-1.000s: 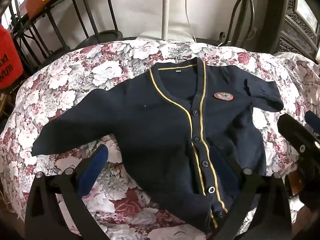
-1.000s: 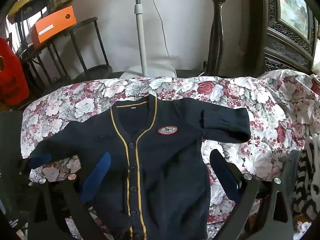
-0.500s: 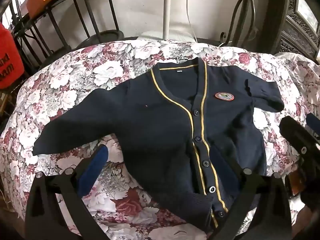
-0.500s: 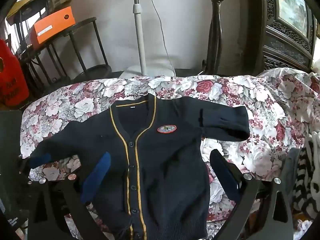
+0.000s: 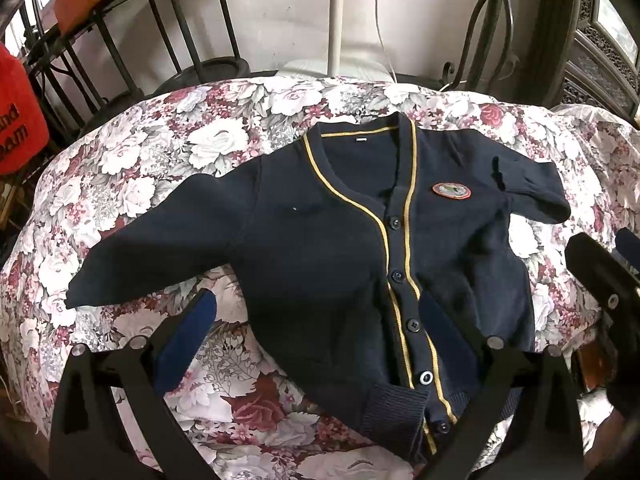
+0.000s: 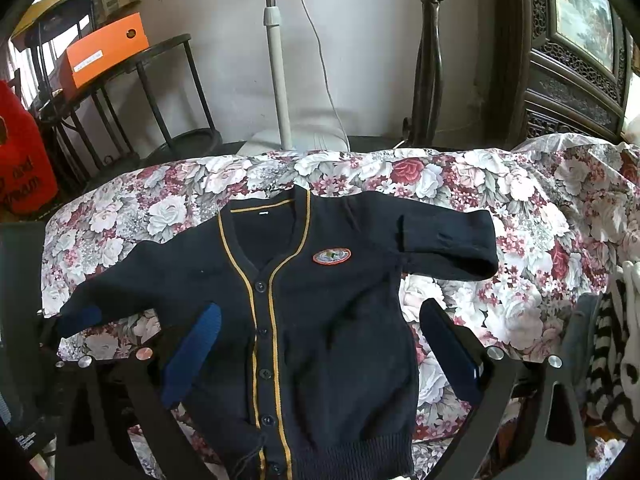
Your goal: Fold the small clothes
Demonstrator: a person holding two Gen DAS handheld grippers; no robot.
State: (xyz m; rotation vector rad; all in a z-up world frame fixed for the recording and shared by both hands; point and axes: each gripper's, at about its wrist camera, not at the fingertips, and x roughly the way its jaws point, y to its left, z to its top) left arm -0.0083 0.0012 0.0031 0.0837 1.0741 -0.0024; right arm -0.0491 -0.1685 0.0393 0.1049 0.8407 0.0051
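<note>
A small dark blue cardigan (image 5: 340,248) lies flat, front up and buttoned, in the middle of both frames on a flowery cloth (image 5: 132,184) that covers the tabletop. At the far left of the left view its long sleeve (image 5: 160,248) sticks out to the side. The left tool (image 5: 316,328) hangs low in the frame with its two blue pads wide apart and nothing between them. In the right view the right tool (image 6: 320,340) is also wide apart and empty, above the bottom part of the cardigan. On the right the other sleeve (image 6: 448,240) lies bent. I think the fold has not started yet. A good way is to pinch each sleeve near its end and lay it flat across the chest, then smooth out bumps.
</note>
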